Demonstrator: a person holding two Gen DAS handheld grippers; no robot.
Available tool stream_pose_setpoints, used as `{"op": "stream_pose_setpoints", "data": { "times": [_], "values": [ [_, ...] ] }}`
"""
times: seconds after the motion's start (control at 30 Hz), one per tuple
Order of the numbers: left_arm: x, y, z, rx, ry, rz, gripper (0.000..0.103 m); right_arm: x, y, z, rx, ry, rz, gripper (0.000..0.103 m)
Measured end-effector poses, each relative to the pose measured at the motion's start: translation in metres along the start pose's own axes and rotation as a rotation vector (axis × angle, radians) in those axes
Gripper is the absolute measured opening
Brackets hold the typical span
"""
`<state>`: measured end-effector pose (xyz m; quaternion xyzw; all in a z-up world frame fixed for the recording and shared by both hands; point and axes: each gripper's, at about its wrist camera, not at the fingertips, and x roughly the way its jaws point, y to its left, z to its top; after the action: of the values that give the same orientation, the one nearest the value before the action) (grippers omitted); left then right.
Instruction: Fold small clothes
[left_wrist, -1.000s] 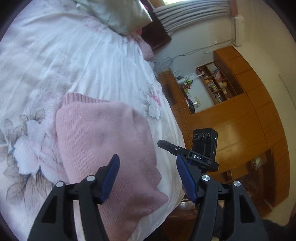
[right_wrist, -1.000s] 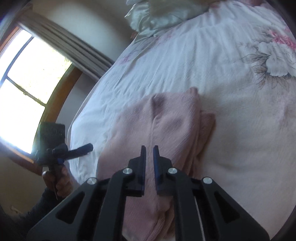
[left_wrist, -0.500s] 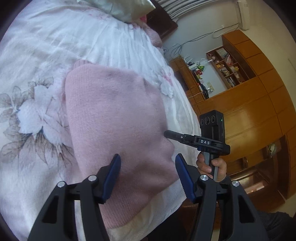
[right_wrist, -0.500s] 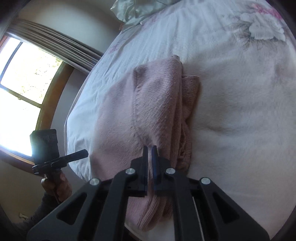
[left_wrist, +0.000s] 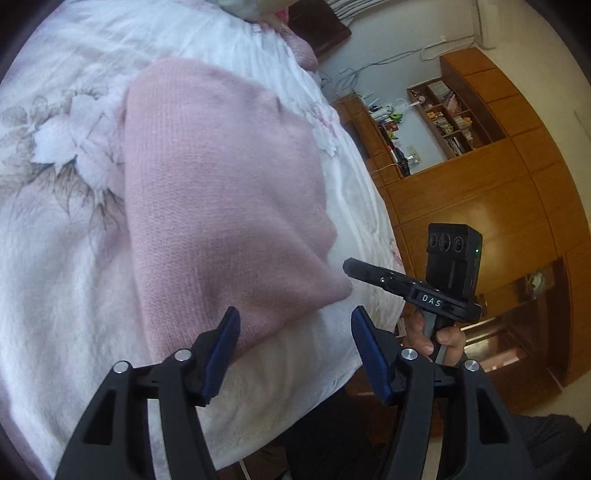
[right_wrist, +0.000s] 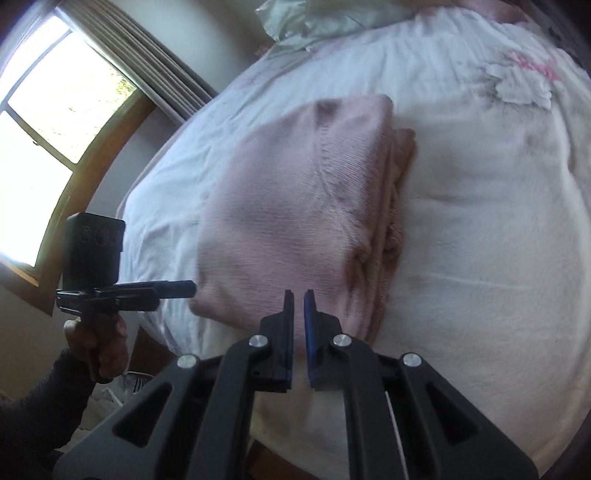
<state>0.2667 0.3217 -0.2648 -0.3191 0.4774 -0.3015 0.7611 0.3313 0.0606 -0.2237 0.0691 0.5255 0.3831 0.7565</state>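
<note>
A pink knit garment (left_wrist: 221, 206) lies folded in a thick stack on the white floral bedspread (left_wrist: 55, 258). My left gripper (left_wrist: 295, 328) is open just above the stack's near edge, with nothing between its blue pads (left_wrist: 227, 343). In the right wrist view the same garment (right_wrist: 295, 221) shows its layered folds along the right side. My right gripper (right_wrist: 299, 295) is shut and hovers at the stack's near edge, with no cloth seen between its fingers. Each gripper appears in the other's view: the right gripper (left_wrist: 354, 266) and the left gripper (right_wrist: 177, 287), both hand-held by the near corners.
A pale pillow (right_wrist: 314, 22) lies at the head of the bed. A bright window with curtains (right_wrist: 55, 110) is to the left. A wooden wardrobe (left_wrist: 498, 192) and cluttered shelves (left_wrist: 447, 118) stand right of the bed. The bed's edge (left_wrist: 314, 417) runs just under the grippers.
Both grippers have drawn back toward the bed's near edge, so the folded garment now lies ahead of them. The left stayed open, the right stayed shut.
</note>
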Motion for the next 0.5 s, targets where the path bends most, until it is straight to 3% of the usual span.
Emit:
{"op": "stream_pose_setpoints", "data": {
  "times": [0.13,0.2,0.33,0.43,0.5],
  "values": [
    [0.008,0.014,-0.011,-0.046,0.040,0.063,0.066,0.030,0.005,-0.006,0.000,0.068,-0.023,0.006],
    [0.008,0.026,-0.016,-0.097,0.038,0.041,0.066,0.051,-0.005,-0.013,0.023,0.114,-0.081,0.000],
    [-0.006,0.023,-0.027,-0.100,0.035,0.045,0.066,0.032,-0.014,-0.026,0.081,0.073,-0.070,0.000],
    [-0.026,0.013,-0.046,-0.106,0.018,0.052,0.071,-0.004,-0.008,-0.044,0.107,0.008,-0.052,0.021],
    [-0.041,0.000,-0.064,-0.100,-0.006,0.067,0.086,-0.025,-0.003,-0.061,0.119,-0.028,-0.057,0.043]
  ]
}}
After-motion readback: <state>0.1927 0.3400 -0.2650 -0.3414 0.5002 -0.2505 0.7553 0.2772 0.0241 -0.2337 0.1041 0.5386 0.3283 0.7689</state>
